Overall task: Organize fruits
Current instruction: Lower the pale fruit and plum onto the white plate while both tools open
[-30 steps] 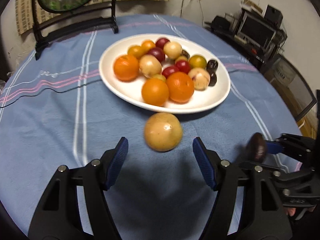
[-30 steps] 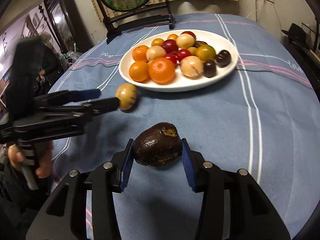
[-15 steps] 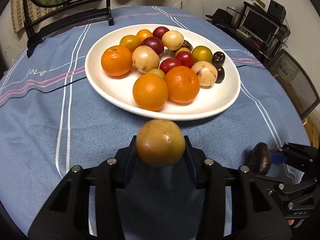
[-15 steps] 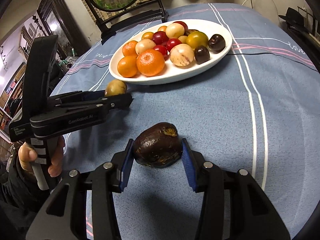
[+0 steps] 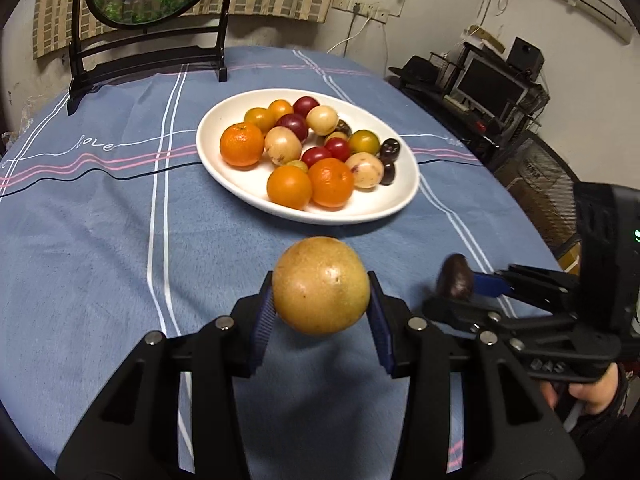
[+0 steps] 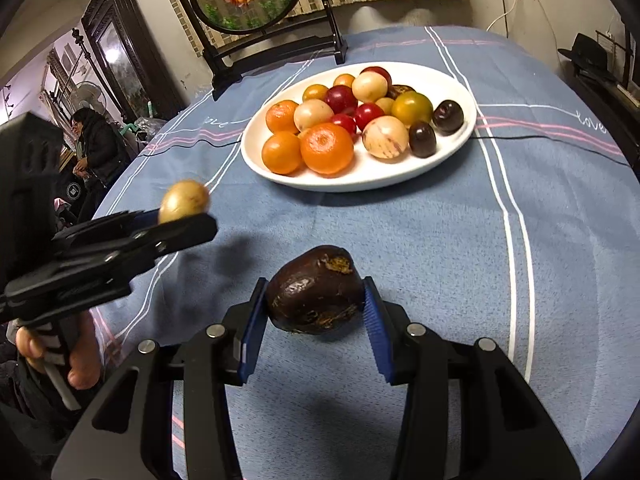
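Note:
My left gripper is shut on a round yellow-brown fruit and holds it above the blue tablecloth, short of the white plate. The plate holds several fruits: oranges, red, yellow and dark ones. My right gripper is shut on a dark brown wrinkled fruit, also above the cloth. In the left wrist view the right gripper is at the right with the dark fruit. In the right wrist view the left gripper is at the left with the yellow fruit. The plate lies ahead.
A round picture on a black stand is on the far side of the round table. A desk with a monitor is at the right beyond the table edge. A person stands far left in the room.
My left gripper closed on the yellow-brown fruit and lifted it off the cloth. My right gripper kept hold of the dark fruit and rose a little.

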Motion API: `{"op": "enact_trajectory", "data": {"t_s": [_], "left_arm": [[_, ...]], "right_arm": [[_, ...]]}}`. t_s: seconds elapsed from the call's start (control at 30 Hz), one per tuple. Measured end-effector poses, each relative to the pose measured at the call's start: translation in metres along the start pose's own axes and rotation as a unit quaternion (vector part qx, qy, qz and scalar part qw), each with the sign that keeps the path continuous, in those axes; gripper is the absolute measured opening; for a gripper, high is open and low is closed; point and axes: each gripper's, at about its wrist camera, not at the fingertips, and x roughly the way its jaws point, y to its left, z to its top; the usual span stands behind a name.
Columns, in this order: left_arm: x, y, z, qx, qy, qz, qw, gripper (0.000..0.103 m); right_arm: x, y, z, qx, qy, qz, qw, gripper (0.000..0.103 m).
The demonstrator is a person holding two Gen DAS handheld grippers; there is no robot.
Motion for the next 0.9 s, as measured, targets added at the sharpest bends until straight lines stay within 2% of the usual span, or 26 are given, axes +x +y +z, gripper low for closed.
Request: {"op": "enact_trajectory", "data": {"t_s": [0.27, 0.43, 0.53, 0.63, 0.73, 0.9], "left_arm": [[-0.010, -0.006, 0.011, 0.017, -0.011, 0.000, 0.9998, 0.044], [-0.004, -0.005, 0.047, 0.031, -0.013, 0.013, 0.9993, 0.044], [0.010, 0.001, 0.079, 0.032, -0.011, 0.027, 0.9991, 0.044], [0.037, 0.011, 0.106, 0.019, 0.011, 0.031, 0.9993, 0.044], [0.062, 0.020, 0.119, 0.010, 0.030, 0.049, 0.9983, 0.044], [0.084, 0.034, 0.124, -0.006, 0.050, 0.054, 0.9973, 0.045]], "right_arm": [[-0.004, -0.002, 0.005, -0.006, -0.002, -0.008, 1.000, 0.047], [-0.015, -0.007, 0.034, -0.021, -0.019, -0.027, 0.999, 0.047], [-0.013, -0.008, 0.060, -0.035, -0.029, -0.041, 0.998, 0.047], [0.003, -0.008, 0.084, -0.046, -0.021, -0.048, 0.998, 0.047], [0.022, -0.008, 0.097, -0.049, -0.007, -0.051, 0.997, 0.046], [0.046, -0.011, 0.105, -0.050, 0.008, -0.060, 0.997, 0.046]]}}
